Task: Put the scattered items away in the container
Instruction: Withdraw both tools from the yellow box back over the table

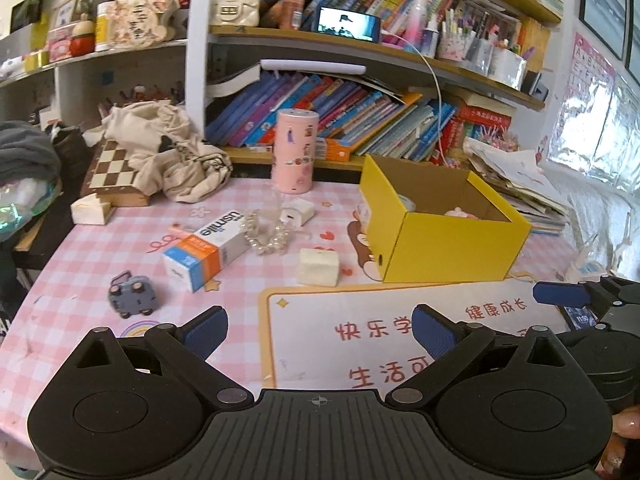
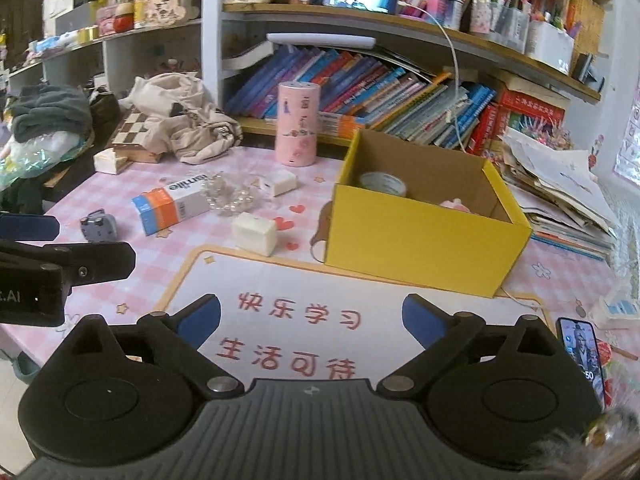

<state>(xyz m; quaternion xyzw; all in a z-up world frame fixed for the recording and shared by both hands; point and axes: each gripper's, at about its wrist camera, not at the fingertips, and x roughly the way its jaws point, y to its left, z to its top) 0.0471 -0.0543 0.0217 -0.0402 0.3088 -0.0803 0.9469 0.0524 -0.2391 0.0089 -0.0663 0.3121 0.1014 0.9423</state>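
A yellow cardboard box [image 1: 440, 248] [image 2: 416, 240] stands open on the pink checked desk, holding a tape roll [image 2: 383, 184] and a small pink item [image 2: 456, 205]. Scattered to its left lie a toothpaste carton [image 1: 206, 248] [image 2: 170, 204], a pearl bracelet [image 1: 266, 236] [image 2: 230, 196], a white block [image 1: 318, 267] [image 2: 255, 233], a white charger [image 1: 298, 212] [image 2: 278, 183] and a small grey toy car [image 1: 131, 295] [image 2: 98, 226]. My left gripper [image 1: 320, 330] is open above the desk mat, empty. My right gripper [image 2: 312, 318] is open too, empty, in front of the box.
A pink cylinder [image 1: 295, 151] [image 2: 298, 124] stands behind the items. A chessboard with a cloth bag [image 1: 168, 152] lies at back left, book shelves behind. A paper stack [image 2: 560, 192] sits right of the box. A phone [image 2: 582, 350] lies at the desk's right front.
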